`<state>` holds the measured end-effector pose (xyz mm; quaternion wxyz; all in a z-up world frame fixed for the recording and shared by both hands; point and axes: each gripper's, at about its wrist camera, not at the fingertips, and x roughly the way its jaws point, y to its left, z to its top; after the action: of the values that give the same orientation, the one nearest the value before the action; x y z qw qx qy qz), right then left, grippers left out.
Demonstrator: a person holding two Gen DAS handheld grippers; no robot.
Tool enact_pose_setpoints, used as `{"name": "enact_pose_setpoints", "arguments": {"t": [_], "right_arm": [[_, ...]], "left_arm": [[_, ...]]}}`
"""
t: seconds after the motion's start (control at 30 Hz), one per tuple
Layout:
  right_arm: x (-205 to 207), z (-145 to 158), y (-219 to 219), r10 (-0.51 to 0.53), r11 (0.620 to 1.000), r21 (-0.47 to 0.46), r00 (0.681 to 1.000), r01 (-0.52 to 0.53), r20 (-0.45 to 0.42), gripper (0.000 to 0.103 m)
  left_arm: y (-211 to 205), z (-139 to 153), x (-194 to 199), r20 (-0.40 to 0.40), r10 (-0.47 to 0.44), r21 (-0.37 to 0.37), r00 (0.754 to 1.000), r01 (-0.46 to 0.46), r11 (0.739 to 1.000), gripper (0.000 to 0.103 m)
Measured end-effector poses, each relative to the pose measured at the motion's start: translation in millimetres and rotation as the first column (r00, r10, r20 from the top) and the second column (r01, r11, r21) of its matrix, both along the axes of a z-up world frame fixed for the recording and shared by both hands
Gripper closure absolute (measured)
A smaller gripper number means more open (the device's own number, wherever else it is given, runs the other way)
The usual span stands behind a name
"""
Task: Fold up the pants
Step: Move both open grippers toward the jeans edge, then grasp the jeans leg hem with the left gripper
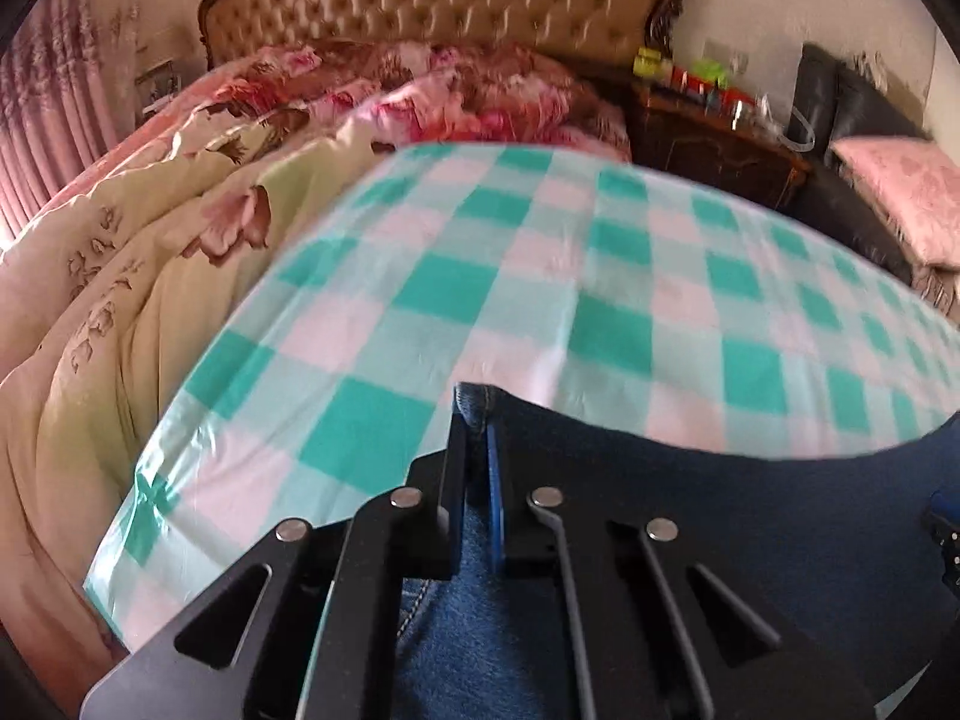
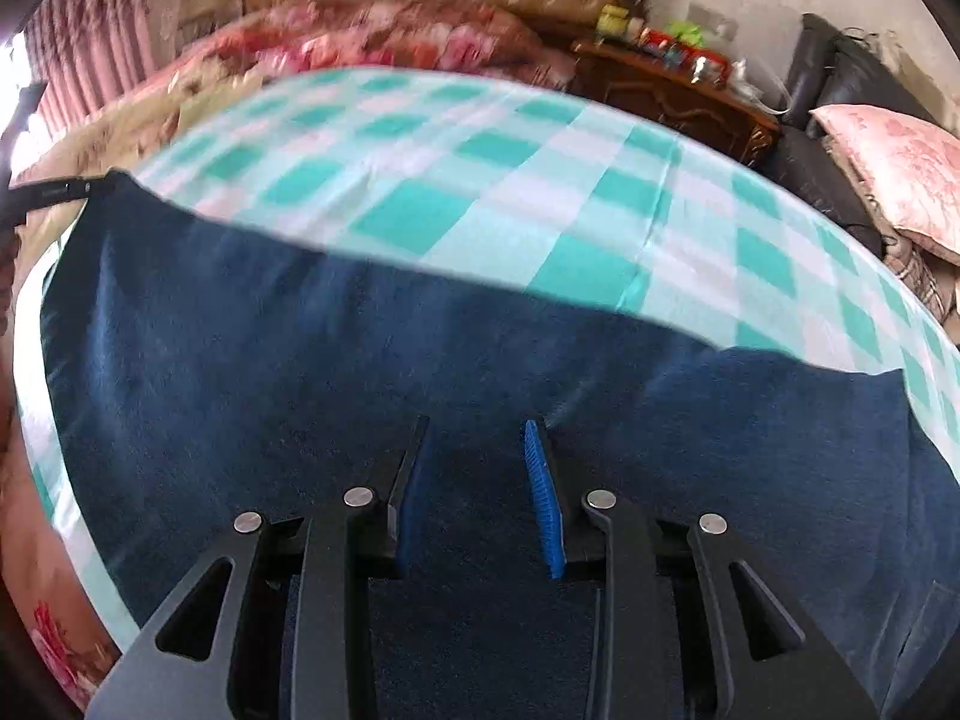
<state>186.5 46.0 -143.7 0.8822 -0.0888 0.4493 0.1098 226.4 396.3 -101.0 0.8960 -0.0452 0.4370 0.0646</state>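
Pants (image 1: 474,414) pinched in left gripper (image 1: 477,420)

Soft daylight, motion blur, fisheye-curved dark edges

Dark blue denim pants (image 2: 420,372) lie spread across the checked sheet (image 2: 480,168)

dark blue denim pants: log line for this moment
left tool: shut on dark blue denim pants | right tool: open over pants | surface: green checked sheet
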Motion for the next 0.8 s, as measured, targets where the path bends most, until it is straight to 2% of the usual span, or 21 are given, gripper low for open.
{"name": "enact_pose_setpoints", "arguments": {"t": [0.03, 0.1, 0.13, 0.2, 0.23, 0.3, 0.37, 0.43, 0.57, 0.67, 0.73, 0.8], "right_arm": [[1, 4, 0, -0.002, 1.0, 0.001, 1.0, 0.002, 0.013, 0.073], [5, 5, 4, 0.005, 1.0, -0.007, 1.0, -0.005, 0.006, 0.073], [8, 3, 5, 0.002, 1.0, -0.028, 1.0, -0.002, 0.005, 0.073], [13, -4, 1, -0.009, 0.999, -0.054, 1.0, 0.008, -0.004, 0.072], [14, -6, -1, -0.014, 0.999, -0.053, 1.0, 0.013, -0.012, 0.072], [18, -15, -7, -0.035, 0.998, -0.053, 0.999, 0.033, -0.031, 0.069], [17, -16, -8, -0.056, 0.995, -0.079, 0.998, 0.055, -0.006, 0.053], [16, -16, -9, -0.062, 0.994, -0.093, 0.998, 0.061, 0.001, 0.05], [12, -6, -4, -0.049, 0.998, -0.041, 0.999, 0.05, 0.004, 0.05], [4, 6, 19, 0.02, 1.0, 0.007, 1.0, -0.02, 0.021, 0.05], [0, 10, 36, 0.051, 0.998, 0.043, 0.999, -0.051, 0.02, 0.05], [-3, 9, 53, 0.071, 0.995, 0.065, 0.997, -0.071, 0.011, 0.05]], "left_arm": [[2, -5, 3, -0.013, 0.005, -0.008, 1.0, -0.005, 1.0, 0.095], [8, -22, 8, -0.06, 0.038, 0.037, 0.997, -0.035, 0.999, 0.076], [15, -21, 4, -0.041, 0.075, 0.044, 0.996, -0.074, 0.996, 0.063], [33, -9, -15, 0.026, 0.167, -0.006, 0.986, -0.167, 0.986, 0.064], [38, -2, -26, 0.053, 0.2, -0.004, 0.978, -0.2, 0.98, 0.064], [46, 7, -50, 0.096, 0.228, -0.027, 0.969, -0.227, 0.974, 0.065], [47, 8, -73, 0.116, 0.221, -0.077, 0.968, -0.213, 0.974, 0.065], [42, -1, -91, 0.102, 0.189, -0.072, 0.977, -0.182, 0.981, 0.065], [36, -31, -104, 0.036, 0.168, -0.009, 0.985, -0.168, 0.986, 0.064], [37, -24, -114, 0.072, 0.205, -0.046, 0.976, -0.202, 0.978, 0.064], [31, -17, -124, 0.11, 0.196, -0.097, 0.974, -0.186, 0.978, 0.064], [25, -20, -125, 0.1, 0.186, -0.109, 0.977, -0.175, 0.978, 0.064]]}}
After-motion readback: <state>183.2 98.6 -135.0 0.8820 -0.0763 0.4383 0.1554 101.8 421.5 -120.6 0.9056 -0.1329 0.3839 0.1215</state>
